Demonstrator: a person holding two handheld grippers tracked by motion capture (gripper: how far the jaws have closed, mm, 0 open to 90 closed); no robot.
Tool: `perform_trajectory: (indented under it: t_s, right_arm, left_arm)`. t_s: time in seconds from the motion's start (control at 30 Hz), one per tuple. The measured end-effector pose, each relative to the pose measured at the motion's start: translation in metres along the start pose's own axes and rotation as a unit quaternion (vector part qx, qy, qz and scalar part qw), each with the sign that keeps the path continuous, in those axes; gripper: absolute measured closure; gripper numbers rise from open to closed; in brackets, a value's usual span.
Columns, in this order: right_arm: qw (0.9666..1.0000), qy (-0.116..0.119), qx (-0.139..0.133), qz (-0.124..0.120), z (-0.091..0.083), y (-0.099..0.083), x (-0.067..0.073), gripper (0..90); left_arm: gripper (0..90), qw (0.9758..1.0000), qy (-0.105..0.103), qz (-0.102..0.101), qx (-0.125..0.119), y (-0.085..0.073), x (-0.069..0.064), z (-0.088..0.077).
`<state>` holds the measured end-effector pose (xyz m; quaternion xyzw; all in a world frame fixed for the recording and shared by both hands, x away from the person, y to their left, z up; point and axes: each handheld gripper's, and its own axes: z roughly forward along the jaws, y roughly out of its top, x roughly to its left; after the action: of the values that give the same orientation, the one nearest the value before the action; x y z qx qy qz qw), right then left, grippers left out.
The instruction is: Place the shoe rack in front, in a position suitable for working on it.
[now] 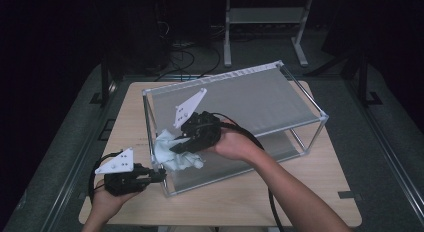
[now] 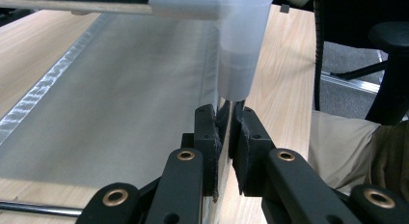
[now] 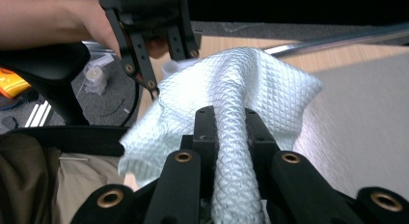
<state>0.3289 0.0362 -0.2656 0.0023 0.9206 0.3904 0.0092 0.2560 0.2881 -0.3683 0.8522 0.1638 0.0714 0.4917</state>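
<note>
A metal-rod frame [image 1: 320, 117] with grey fabric shelves [image 2: 120, 98] stands on the wooden table [image 1: 250, 202]. My left gripper [image 1: 161, 176] is at the frame's near left corner. Its jaws [image 2: 229, 113] are shut on the thin upright post just below the white corner connector [image 2: 238, 55]. My right gripper [image 1: 177, 147] reaches in over the frame's near left end and is shut on a white quilted cloth [image 1: 172, 154]. The cloth [image 3: 241, 79] is bunched into a roll between the jaws and fans out beyond my right gripper [image 3: 230, 113]. Past the cloth, the left gripper [image 3: 149, 40] is seen by the corner.
The frame takes up most of the table, leaving a strip of bare wood at the front and left. Behind the table are a metal stand [image 1: 265, 17] and floor cables [image 1: 190, 57]. A chair base [image 2: 390, 79] and the person's trouser leg [image 2: 347, 142] lie off the near edge.
</note>
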Motion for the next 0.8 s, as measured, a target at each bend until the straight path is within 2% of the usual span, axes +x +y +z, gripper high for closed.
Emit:
perform_trajectory:
  t_s: [0.2, 0.3, 0.47, 0.7, 0.8]
  right_arm:
    - [0.9995, -0.010, 0.025, 0.014, -0.013, -0.009, -0.008, 79.1]
    - [0.9996, -0.003, 0.024, 0.013, -0.007, -0.004, -0.008, 79.1]
    - [0.9998, 0.011, 0.017, -0.005, 0.009, 0.010, -0.004, 78.9]
    - [0.9996, 0.009, 0.026, 0.003, 0.001, 0.003, -0.012, 78.9]
    - [0.9996, 0.013, 0.024, -0.001, 0.006, 0.008, -0.011, 78.9]
  left_arm:
    - [81.2, 1.0000, 0.000, 0.000, -0.004, -0.003, 0.000, -0.003]
    - [81.2, 1.0000, -0.002, -0.001, -0.005, -0.003, 0.001, -0.003]
    - [81.2, 1.0000, 0.000, 0.001, -0.004, -0.004, 0.001, -0.004]
    - [81.1, 1.0000, 0.000, -0.002, -0.007, -0.005, 0.001, -0.006]
    - [81.1, 1.0000, -0.001, -0.001, -0.008, -0.006, 0.001, -0.006]
